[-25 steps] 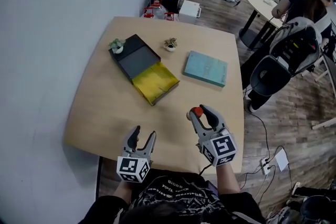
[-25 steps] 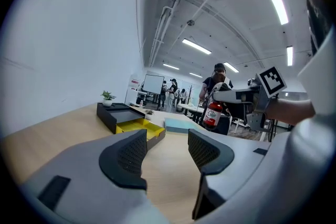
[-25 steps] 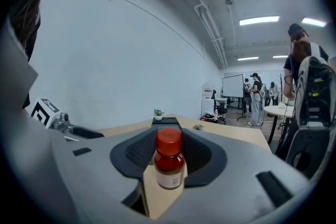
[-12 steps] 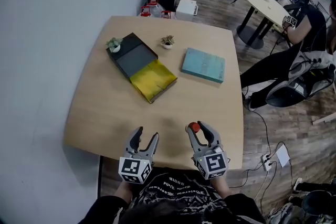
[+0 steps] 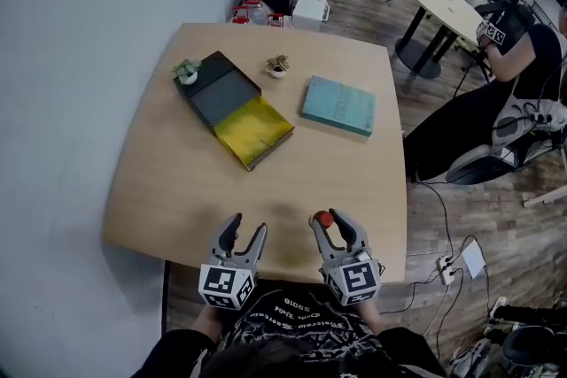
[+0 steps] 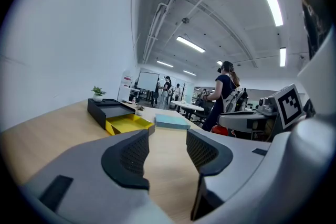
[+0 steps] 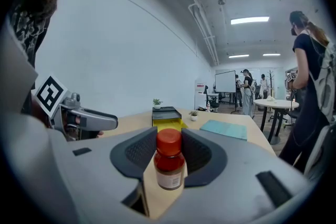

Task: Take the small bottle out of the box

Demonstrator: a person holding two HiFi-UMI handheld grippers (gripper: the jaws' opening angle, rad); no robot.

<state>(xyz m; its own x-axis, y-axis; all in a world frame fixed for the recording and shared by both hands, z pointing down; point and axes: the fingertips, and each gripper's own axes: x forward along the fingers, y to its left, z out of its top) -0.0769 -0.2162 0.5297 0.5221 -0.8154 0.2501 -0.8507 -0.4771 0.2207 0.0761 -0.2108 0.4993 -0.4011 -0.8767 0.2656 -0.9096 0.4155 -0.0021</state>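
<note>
Right hand-held gripper (image 5: 329,226) clamps small bottle (image 7: 169,162) upright between jaws.

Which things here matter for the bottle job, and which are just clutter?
Job:
- bottle, held in the right hand-held gripper
- box, open

Lying about:
- blue book
- two plants
- left hand-held gripper, open, empty

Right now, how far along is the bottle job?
Done: the small bottle is out of the box, which sits open across the table. In hand: the right gripper has its fingers shut on the bottle near the table's front edge; the left gripper is open and empty. Left: probably just set it down and release.
</note>
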